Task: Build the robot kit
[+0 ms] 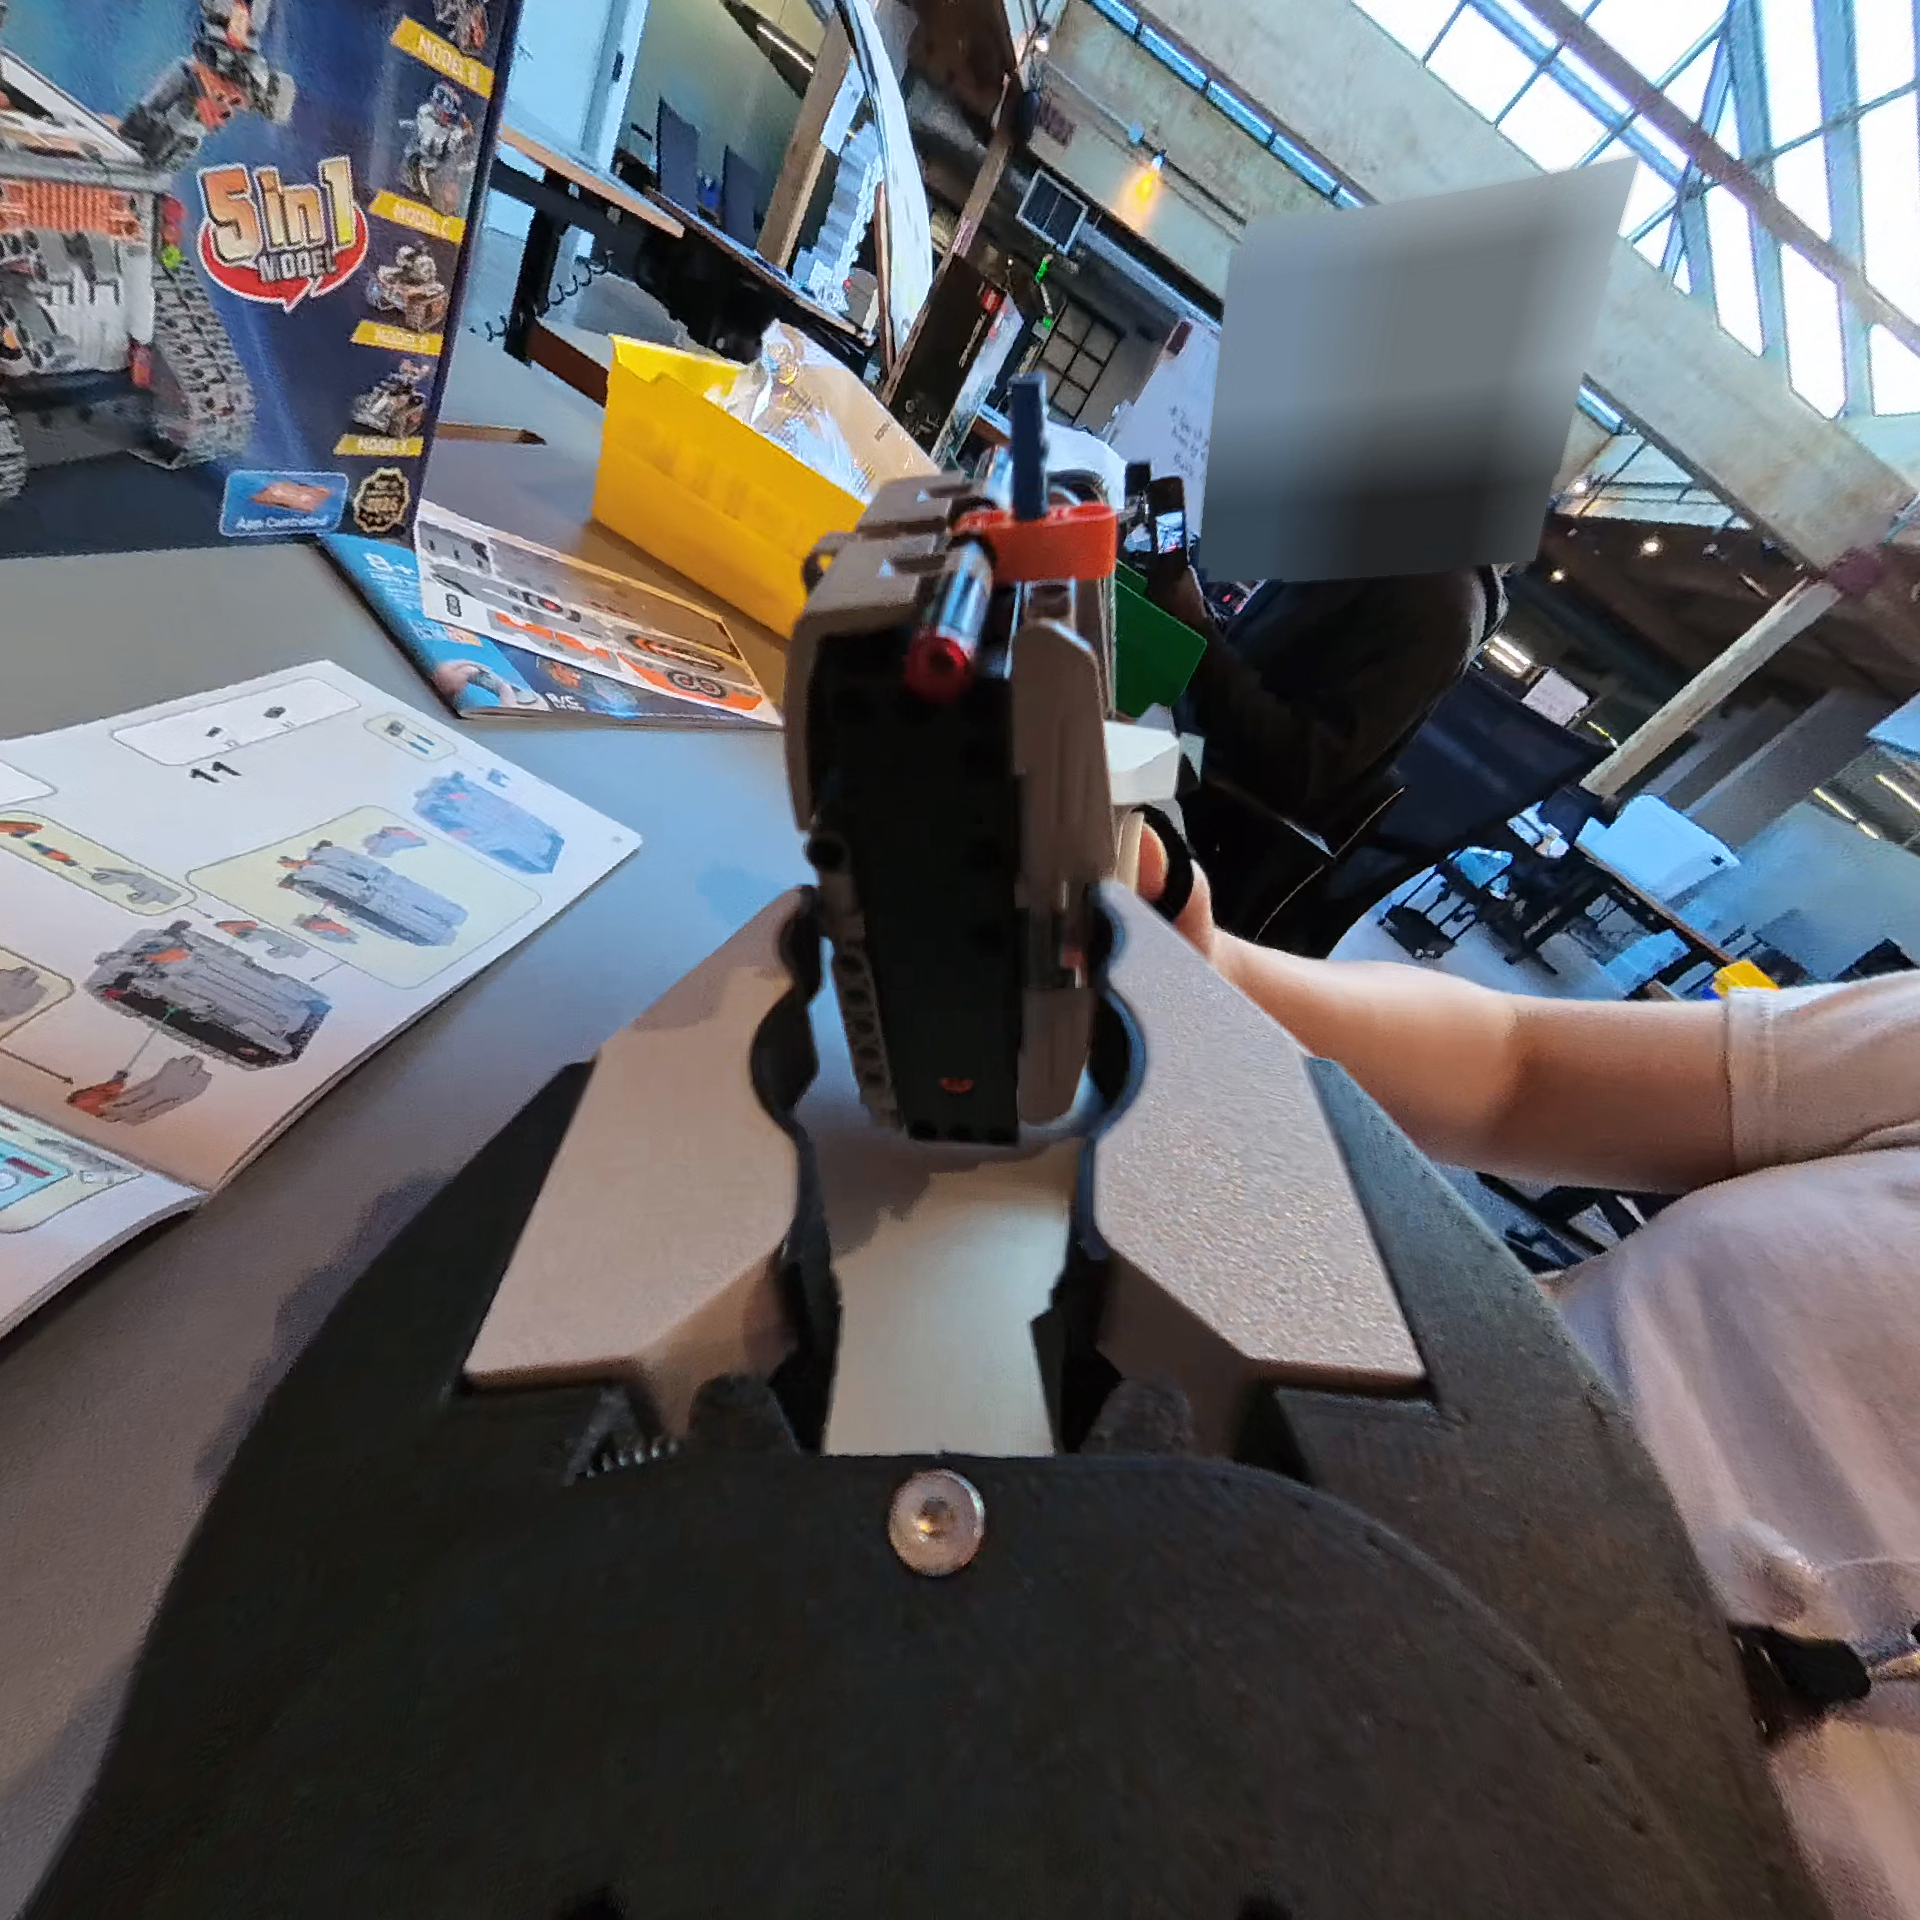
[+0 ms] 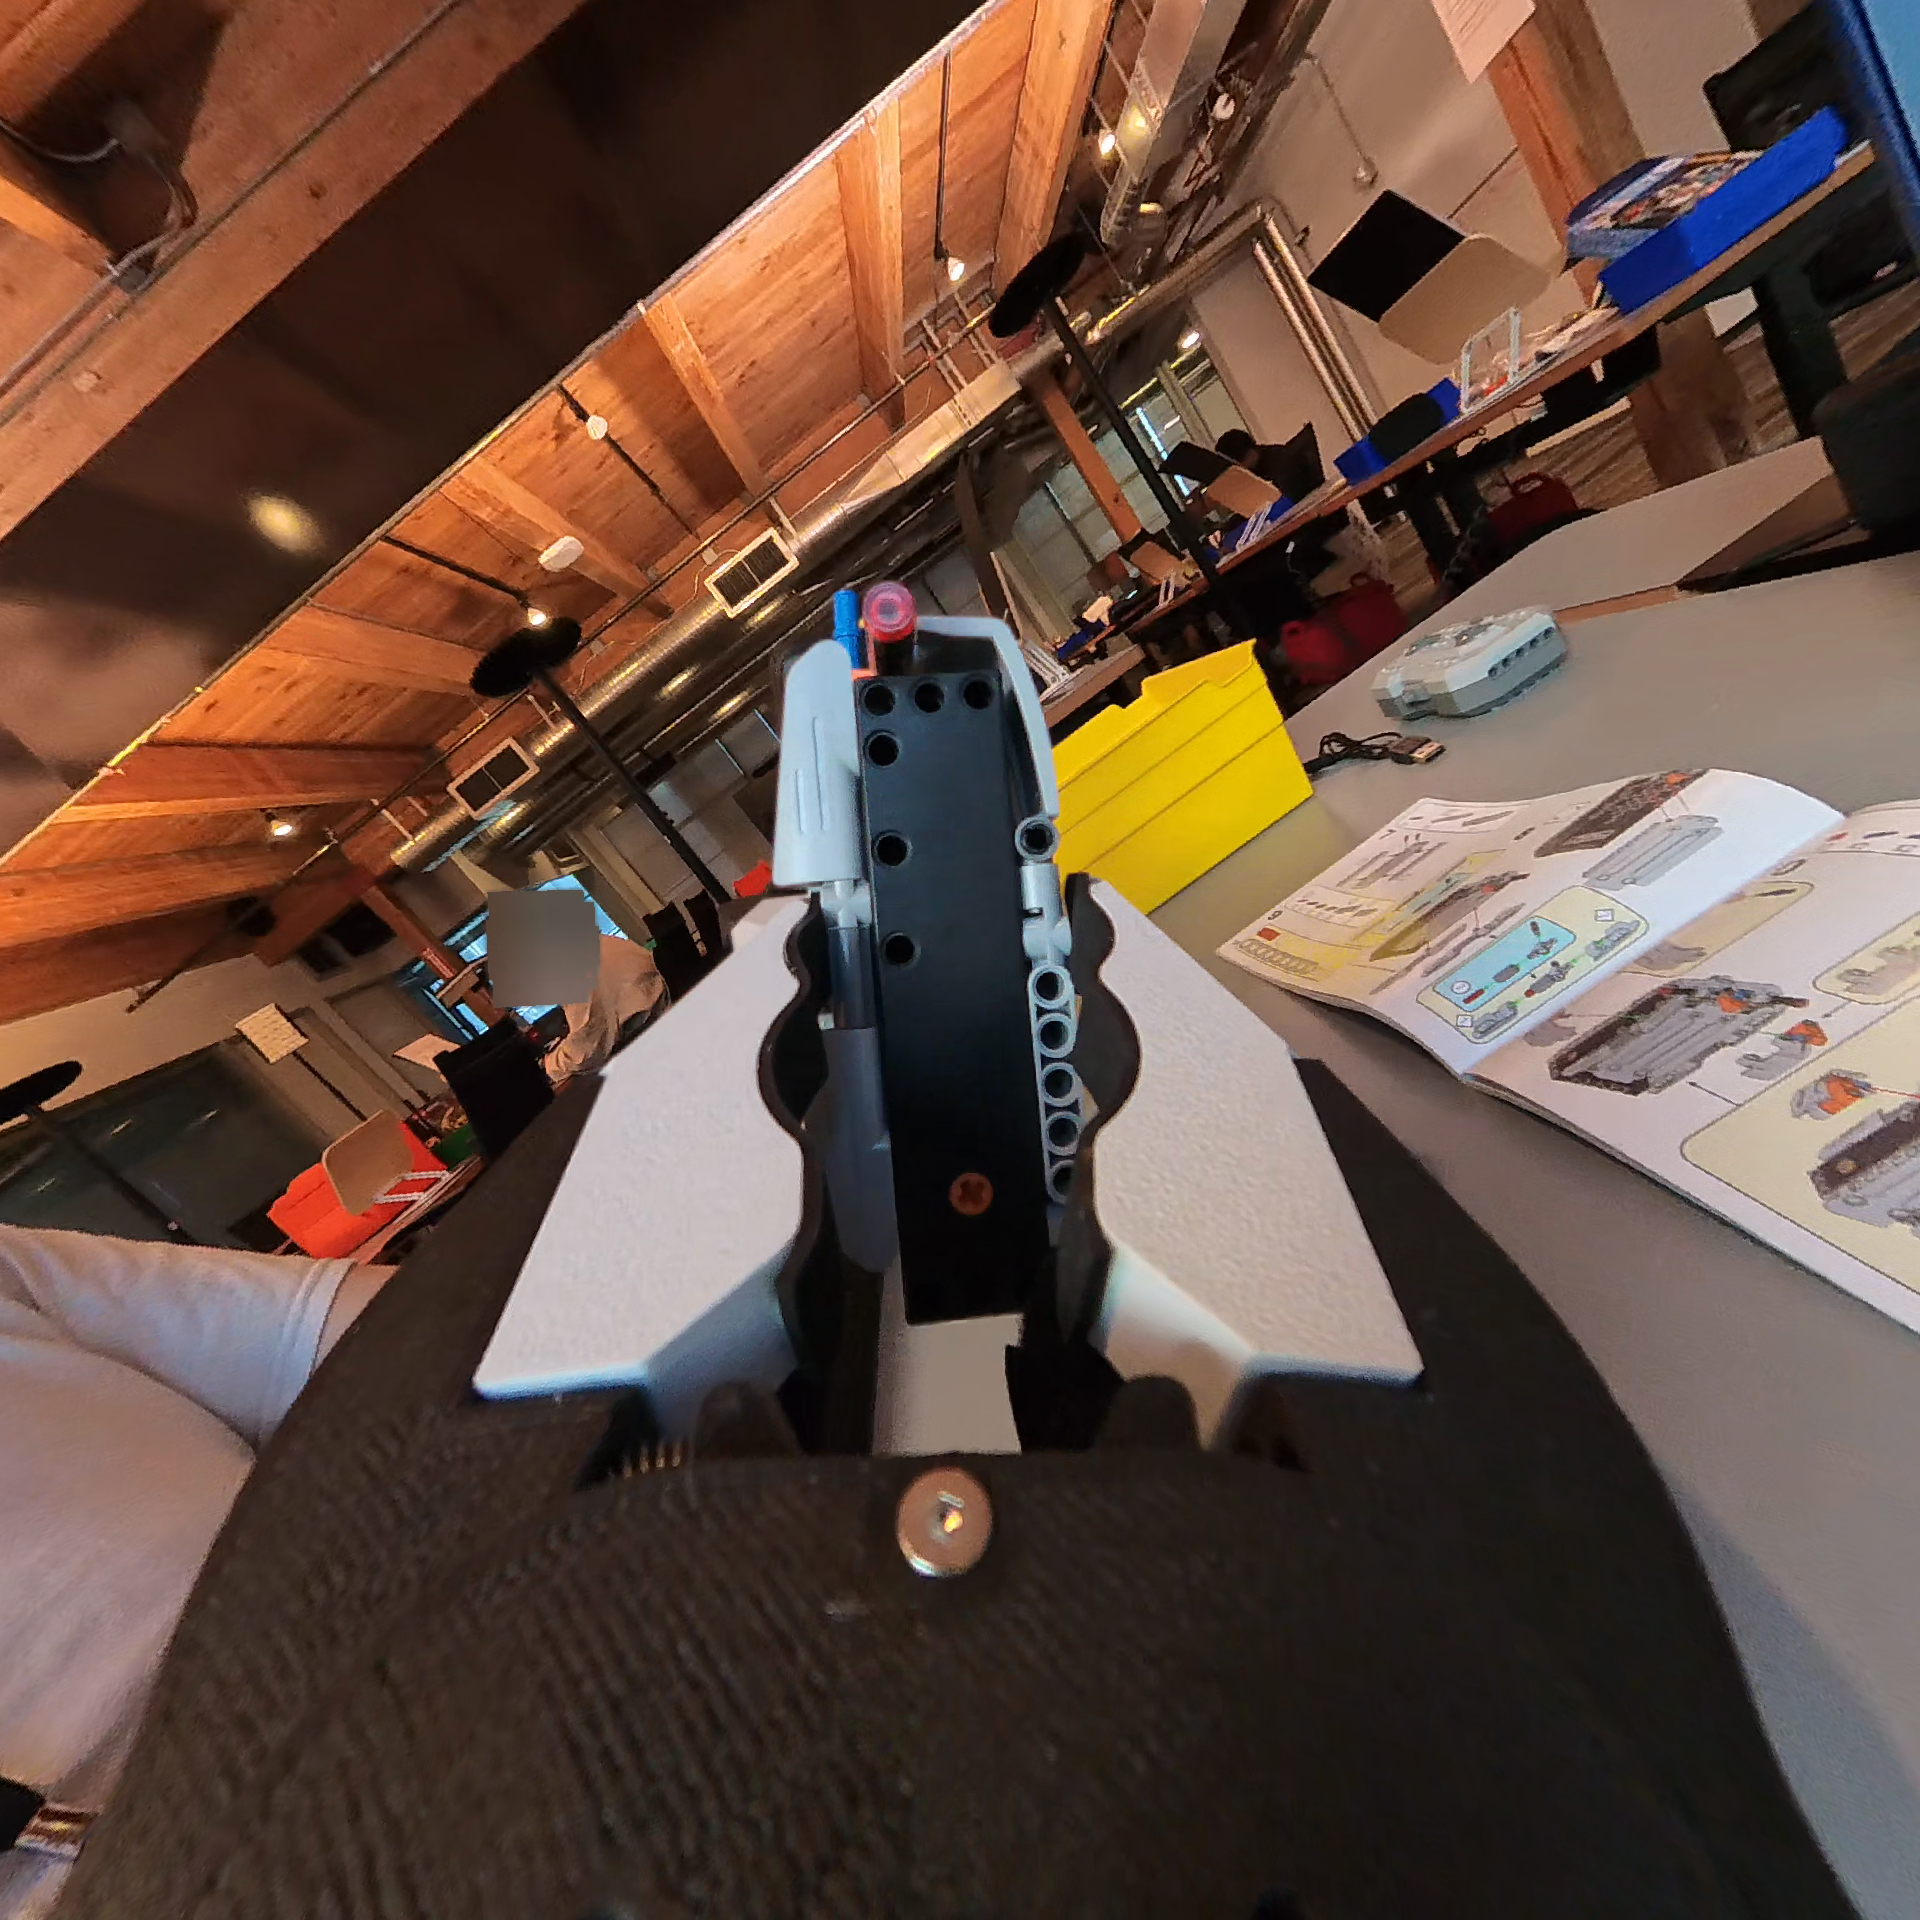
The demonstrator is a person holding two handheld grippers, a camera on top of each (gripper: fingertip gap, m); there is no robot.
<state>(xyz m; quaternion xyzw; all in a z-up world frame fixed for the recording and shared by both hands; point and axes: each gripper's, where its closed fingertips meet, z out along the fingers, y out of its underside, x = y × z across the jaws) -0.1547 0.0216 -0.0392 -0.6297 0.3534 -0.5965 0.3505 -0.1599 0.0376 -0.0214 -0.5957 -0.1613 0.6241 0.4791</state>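
My left gripper (image 1: 956, 914) is shut on a brick-built model (image 1: 925, 831) with a black body and grey side panels, and holds it upright above the grey table (image 1: 644, 790). An orange beam (image 1: 1049, 540), a blue pin and a red-tipped axle (image 1: 940, 660) sit at its far end. My right gripper (image 2: 945, 904) is shut on a like black and grey model (image 2: 935, 987) with a blue pin and a red tip (image 2: 888, 608) at its far end. I cannot tell whether both hold one model. A bare forearm (image 1: 1455, 1060) reaches in behind the model.
An open instruction booklet (image 1: 260, 914) lies on the table; it also shows in the right wrist view (image 2: 1662, 987). A yellow bin (image 1: 707, 499), also in the right wrist view (image 2: 1174, 790), stands beyond. A blue toy box (image 1: 260, 260), a grey brick unit (image 2: 1470, 660) and a cable (image 2: 1371, 748) are nearby. The tips of both grippers are at nearly the same place.
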